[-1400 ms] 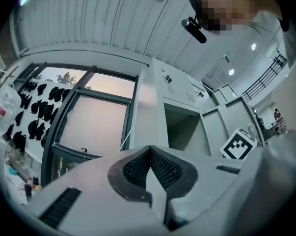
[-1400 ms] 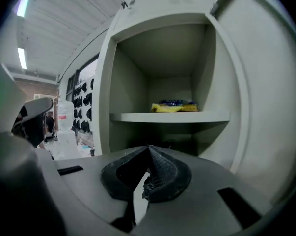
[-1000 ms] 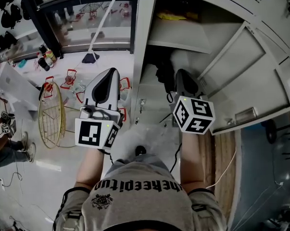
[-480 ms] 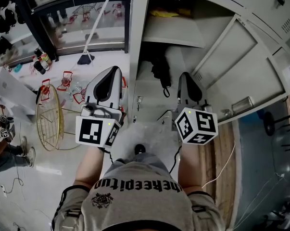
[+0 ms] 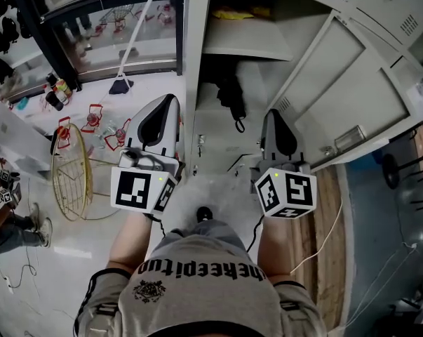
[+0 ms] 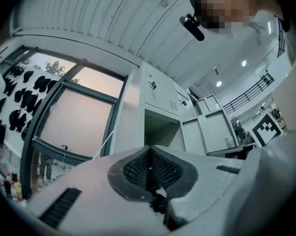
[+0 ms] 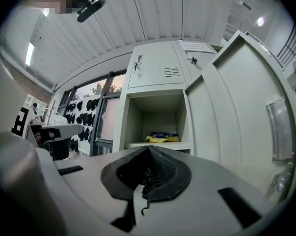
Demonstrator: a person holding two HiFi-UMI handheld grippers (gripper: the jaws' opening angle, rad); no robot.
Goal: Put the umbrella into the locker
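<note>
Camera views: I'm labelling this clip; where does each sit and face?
Head view: on the head, steeply down at the open locker; shows forearms, left gripper, right gripper.
Left gripper view: on that gripper, tilted up at ceiling and window; shut jaws.
Right gripper view: on that gripper, facing the locker shelf; shut jaws.
Shared: all show the locker.

A big dark-framed window (image 6: 79, 127) fills the wall to the left, with pinkish light behind it. Overhead runs a pale ribbed ceiling (image 6: 103, 18) with small round lamps (image 6: 219, 83) (and one long strip light (image 7: 29, 54)). The floor (image 5: 71, 258) is pale and glossy; a round gold wire frame (image 5: 71, 170) rests on it.
</note>
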